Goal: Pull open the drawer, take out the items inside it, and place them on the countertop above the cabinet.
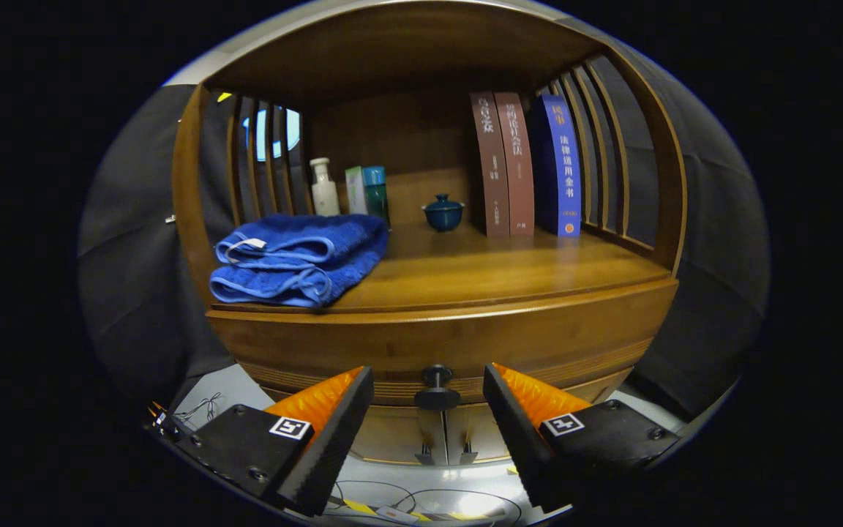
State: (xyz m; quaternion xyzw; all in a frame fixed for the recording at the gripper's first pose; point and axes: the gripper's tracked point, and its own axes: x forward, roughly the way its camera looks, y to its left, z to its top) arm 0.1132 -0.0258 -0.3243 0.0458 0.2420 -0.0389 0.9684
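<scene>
A wooden cabinet fills the view, with its drawer front [465, 344] a wide band below the countertop [495, 274]. A small dark round knob [437, 388] sticks out from the drawer's lower middle. My gripper [429, 399] is open, its two fingers either side of the knob with a clear gap on each side, not touching it. The drawer looks closed and what is inside it is hidden. A folded blue towel [297, 260] lies on the countertop's left front corner.
At the back of the countertop stand a white bottle [324, 188], a green box [367, 192], a small blue lidded cup [443, 213] and three upright books [527, 165]. Slatted wooden sides close in the shelf left and right. Cables lie on the pale floor below.
</scene>
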